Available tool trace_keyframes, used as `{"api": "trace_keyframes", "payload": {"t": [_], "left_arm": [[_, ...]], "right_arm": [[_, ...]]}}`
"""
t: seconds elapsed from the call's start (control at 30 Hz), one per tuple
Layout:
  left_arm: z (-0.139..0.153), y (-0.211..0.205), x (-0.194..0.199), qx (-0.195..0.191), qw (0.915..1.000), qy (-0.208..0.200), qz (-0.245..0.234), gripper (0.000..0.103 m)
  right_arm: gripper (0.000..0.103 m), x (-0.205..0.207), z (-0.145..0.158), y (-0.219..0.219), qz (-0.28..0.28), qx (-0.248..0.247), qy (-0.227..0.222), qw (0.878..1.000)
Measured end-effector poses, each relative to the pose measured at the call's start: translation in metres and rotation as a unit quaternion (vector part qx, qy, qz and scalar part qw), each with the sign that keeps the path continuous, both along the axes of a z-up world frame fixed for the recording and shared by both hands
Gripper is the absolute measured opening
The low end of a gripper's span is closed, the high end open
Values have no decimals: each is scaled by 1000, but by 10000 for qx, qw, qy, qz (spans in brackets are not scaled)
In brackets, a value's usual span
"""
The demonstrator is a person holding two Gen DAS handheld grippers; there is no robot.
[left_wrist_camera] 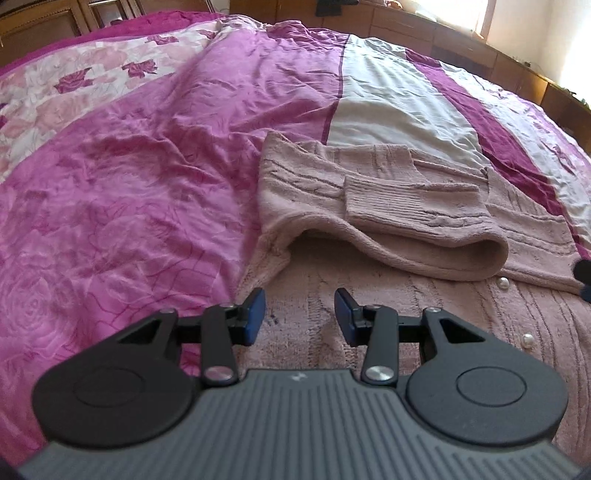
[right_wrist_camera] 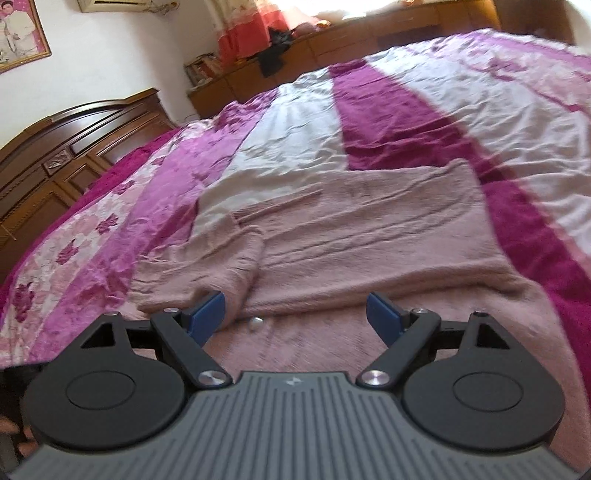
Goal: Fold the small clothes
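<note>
A dusty-pink knit cardigan point(left_wrist_camera: 388, 295) with pearl buttons point(left_wrist_camera: 503, 283) lies flat on the bed, one sleeve folded across its body with the ribbed cuff point(left_wrist_camera: 413, 199) on top. My left gripper point(left_wrist_camera: 300, 314) hovers just over the cardigan's near left part, open, with nothing between its blue pads. In the right wrist view the same cardigan point(right_wrist_camera: 369, 236) spreads ahead. My right gripper point(right_wrist_camera: 295, 314) is open wide above its near edge, a pearl button point(right_wrist_camera: 255, 323) just ahead of the gap. The right gripper's tip point(left_wrist_camera: 583, 275) shows at the left wrist view's right edge.
The bed is covered by a wrinkled quilt point(left_wrist_camera: 129, 184) in pink, magenta and white stripes with rose prints. A dark wooden headboard point(right_wrist_camera: 66, 147) stands at the far left, low wooden cabinets point(right_wrist_camera: 332, 48) run along the far side, and bright curtained windows point(right_wrist_camera: 243, 33) are behind.
</note>
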State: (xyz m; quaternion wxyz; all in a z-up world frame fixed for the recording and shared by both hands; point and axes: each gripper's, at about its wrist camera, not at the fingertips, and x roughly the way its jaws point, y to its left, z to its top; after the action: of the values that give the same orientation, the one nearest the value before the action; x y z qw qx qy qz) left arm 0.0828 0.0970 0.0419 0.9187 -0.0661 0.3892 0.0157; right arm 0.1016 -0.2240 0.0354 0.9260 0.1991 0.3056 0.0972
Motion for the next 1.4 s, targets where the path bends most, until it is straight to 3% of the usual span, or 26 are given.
{"api": "trace_keyframes", "payload": {"t": [0.47, 0.8, 0.83, 0.9, 0.93, 0.97, 1.07, 1.23, 1.4], "left_arm": [[-14, 2, -5, 4, 9999, -43, -154, 43], [-17, 8, -6, -186, 9997, -53, -157, 43], [-17, 9, -6, -197, 9997, -55, -157, 43], [-17, 9, -6, -225, 9996, -58, -160, 43], [-18, 10, -6, -234, 9996, -58, -163, 43], [-18, 10, -6, -241, 9996, -59, -166, 43], [-18, 11, -6, -255, 9995, -63, -167, 43], [-19, 11, -6, -259, 9995, -64, -171, 43], [-19, 8, -6, -180, 9997, -67, -179, 43]], "right_arm": [[88, 84, -5, 42, 380, 489, 531, 9967], [88, 127, -14, 73, 381, 261, 841, 9954], [84, 128, -16, 76, 406, 232, 852, 9953], [53, 129, -17, 80, 485, 80, 828, 9954], [22, 130, -16, 82, 549, -1, 848, 9949], [12, 130, -14, 83, 569, -37, 830, 9949], [10, 122, 5, 80, 685, -256, 360, 9967], [10, 104, 33, 61, 392, -633, -244, 9969], [10, 116, 8, 43, 266, -833, 147, 9961]]}}
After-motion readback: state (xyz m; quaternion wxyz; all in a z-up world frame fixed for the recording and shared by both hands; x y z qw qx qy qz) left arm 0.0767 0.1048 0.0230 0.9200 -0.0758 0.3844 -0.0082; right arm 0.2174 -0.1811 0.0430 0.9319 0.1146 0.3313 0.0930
